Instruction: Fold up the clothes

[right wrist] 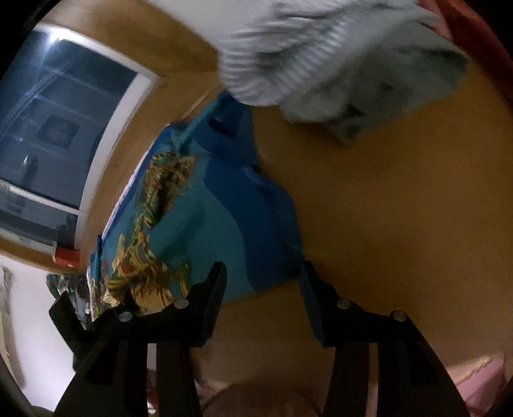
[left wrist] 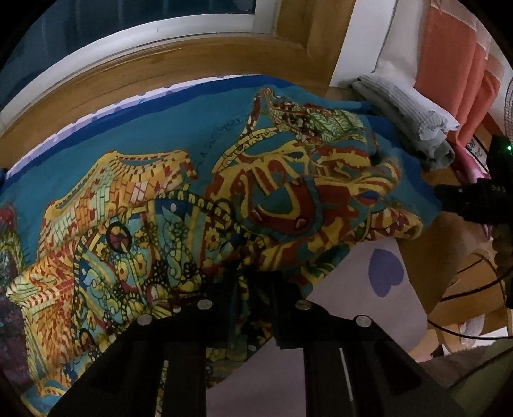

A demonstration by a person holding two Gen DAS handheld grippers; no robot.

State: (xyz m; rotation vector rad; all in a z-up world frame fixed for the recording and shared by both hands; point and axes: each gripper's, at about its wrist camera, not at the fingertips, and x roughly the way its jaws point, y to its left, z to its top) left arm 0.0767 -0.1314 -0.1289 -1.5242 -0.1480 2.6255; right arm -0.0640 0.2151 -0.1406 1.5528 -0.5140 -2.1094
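A teal garment (left wrist: 192,208) printed in yellow, red and black lies bunched across the surface in the left wrist view. My left gripper (left wrist: 253,288) is at its near edge, and a fold of the printed cloth runs up between the two black fingers (left wrist: 221,295), pinched there. In the right wrist view the same garment (right wrist: 198,218) shows at the left, with its plain blue edge towards the middle. My right gripper (right wrist: 263,272) hangs over that blue edge and the wooden top (right wrist: 400,192). Its jaws stand wide apart with nothing between them.
A folded pile of grey striped clothes (left wrist: 407,112) sits at the far right on the wooden top, also blurred (right wrist: 320,48). A white sheet with a purple heart (left wrist: 384,269) lies under the garment. Behind are a window (left wrist: 128,19) and an orange curtain (left wrist: 455,64). Black cables (left wrist: 474,282) hang at the right.
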